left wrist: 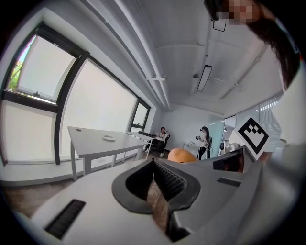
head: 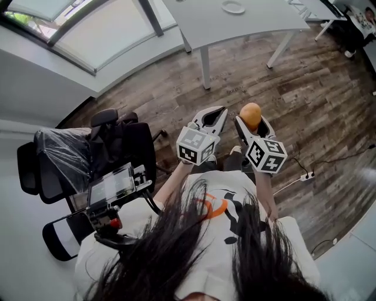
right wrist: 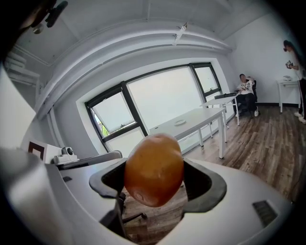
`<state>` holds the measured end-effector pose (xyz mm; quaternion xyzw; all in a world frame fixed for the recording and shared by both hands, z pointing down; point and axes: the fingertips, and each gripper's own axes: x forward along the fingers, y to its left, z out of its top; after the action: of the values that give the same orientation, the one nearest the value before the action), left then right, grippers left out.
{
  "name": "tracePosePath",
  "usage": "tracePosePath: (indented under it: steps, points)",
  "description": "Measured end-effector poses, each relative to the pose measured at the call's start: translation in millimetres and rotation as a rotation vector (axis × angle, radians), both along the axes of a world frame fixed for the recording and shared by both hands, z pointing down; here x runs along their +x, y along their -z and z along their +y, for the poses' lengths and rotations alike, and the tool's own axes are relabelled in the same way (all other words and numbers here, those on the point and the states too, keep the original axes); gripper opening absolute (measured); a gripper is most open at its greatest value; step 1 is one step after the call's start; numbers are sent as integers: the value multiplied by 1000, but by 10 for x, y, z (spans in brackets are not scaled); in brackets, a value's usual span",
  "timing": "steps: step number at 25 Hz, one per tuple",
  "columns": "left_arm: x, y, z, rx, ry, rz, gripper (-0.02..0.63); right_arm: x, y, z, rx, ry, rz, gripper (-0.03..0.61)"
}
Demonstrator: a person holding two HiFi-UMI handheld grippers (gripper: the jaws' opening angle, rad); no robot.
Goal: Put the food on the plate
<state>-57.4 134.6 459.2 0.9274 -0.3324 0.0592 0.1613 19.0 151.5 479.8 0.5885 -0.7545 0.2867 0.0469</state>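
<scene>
A round orange piece of food (head: 251, 113) sits clamped between the jaws of my right gripper (head: 252, 123), held up in front of the person's chest. It fills the centre of the right gripper view (right wrist: 154, 170). My left gripper (head: 218, 111) is just to its left, jaws shut together with nothing in them (left wrist: 153, 165). The food's top (left wrist: 180, 155) shows past the left jaws. A small white plate (head: 233, 7) lies on the white table (head: 247, 26) far ahead, also seen from the grippers as the plate (left wrist: 109, 138) (right wrist: 180, 122).
A black office chair (head: 88, 153) with plastic over its back stands at the left. Wood floor (head: 317, 100) lies between me and the table. Large windows (right wrist: 162, 100) run along the wall. Two people (left wrist: 161, 136) (left wrist: 205, 139) are at the room's far end.
</scene>
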Motion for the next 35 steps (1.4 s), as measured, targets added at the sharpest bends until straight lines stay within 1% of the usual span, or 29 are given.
tracePosePath:
  steps: [6,11,17,19,21,24,28,35]
  points:
    - [52,-67,-199,-15,-7,-8,6,54,-24,-235,-7,-2,-7,360]
    - [290,-108,-747,-41,16,-28,6,324,-78,-813,-29,13,-31,360]
    - [246,-141,-918,-24,47,-30,6,316,-88,-1010,-4,38,-20,360]
    - [306,-133,-1042,-20,59,-23,6,378,-95,-1128,-4,52,-9,360]
    - [472,-127,-1290,-23,69,-24,6,535,-94,-1368,-9,66,-5,360]
    - [816,-88,-1686,-26,74,-25,6,848,-53,-1783,-10,81,-7,360]
    - [1181,-24,-2070,-13,75,-29,6,1167,18,-2227,5,102,-8,360]
    - [1511,2,-2630,1,122,-42,6,1468,1,-2819,13,164,-21,360]
